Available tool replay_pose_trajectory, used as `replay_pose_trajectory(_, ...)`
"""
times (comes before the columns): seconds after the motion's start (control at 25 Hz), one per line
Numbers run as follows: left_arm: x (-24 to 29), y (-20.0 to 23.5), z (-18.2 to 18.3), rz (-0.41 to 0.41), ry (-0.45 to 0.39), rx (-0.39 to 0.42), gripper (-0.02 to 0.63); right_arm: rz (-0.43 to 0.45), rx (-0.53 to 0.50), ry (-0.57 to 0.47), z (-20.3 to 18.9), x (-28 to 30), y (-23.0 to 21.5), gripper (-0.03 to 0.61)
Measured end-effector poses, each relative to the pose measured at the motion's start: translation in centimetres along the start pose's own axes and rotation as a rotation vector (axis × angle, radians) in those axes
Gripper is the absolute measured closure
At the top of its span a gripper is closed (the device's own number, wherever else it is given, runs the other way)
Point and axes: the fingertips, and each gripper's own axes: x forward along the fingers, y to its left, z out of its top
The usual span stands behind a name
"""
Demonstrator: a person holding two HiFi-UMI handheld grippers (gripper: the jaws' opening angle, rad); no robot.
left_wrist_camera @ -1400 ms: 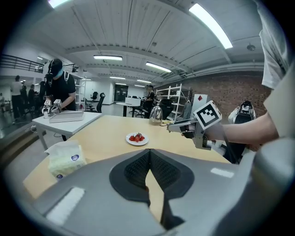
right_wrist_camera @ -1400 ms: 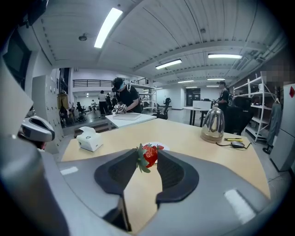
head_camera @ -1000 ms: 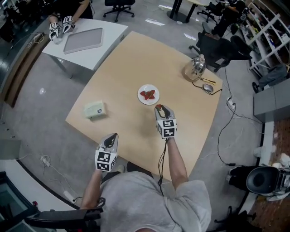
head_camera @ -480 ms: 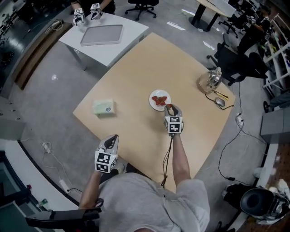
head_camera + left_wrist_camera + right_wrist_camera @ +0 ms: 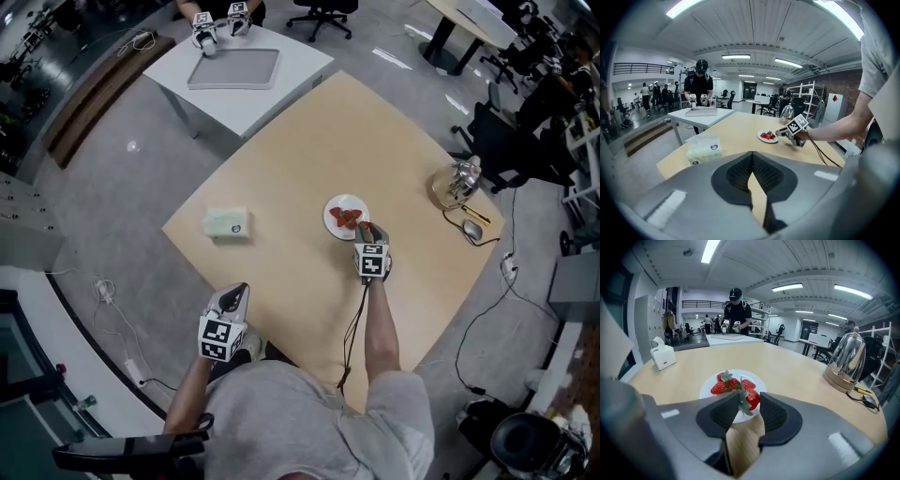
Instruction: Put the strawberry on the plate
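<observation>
While left gripper (image 5: 752, 154) fingers (image 5: 739, 176) touch, right gripper (image 5: 748, 395) fingers (image 5: 721, 413) clamp the strawberry (image 5: 753, 398) over the plate (image 5: 757, 377).

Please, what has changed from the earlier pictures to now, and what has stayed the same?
The right gripper, shut on a strawberry, has moved forward to the near rim of the plate; nothing was let go. The left gripper stays shut at the table's near edge; the tissue pack has not moved.

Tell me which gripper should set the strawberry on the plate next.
Right. The right gripper holds the strawberry at the near rim of the plate. The left gripper is shut, empty and back at the near edge of the table.
</observation>
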Motion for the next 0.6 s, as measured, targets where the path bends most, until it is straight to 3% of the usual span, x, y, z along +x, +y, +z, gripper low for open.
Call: replay_pose_trajectory(0.6,0.4,-0.2,-0.4,-0.005,0.028,-0.003,0.594,0.043,0.045,0.001,0.6,1.9,0.0,0.433)
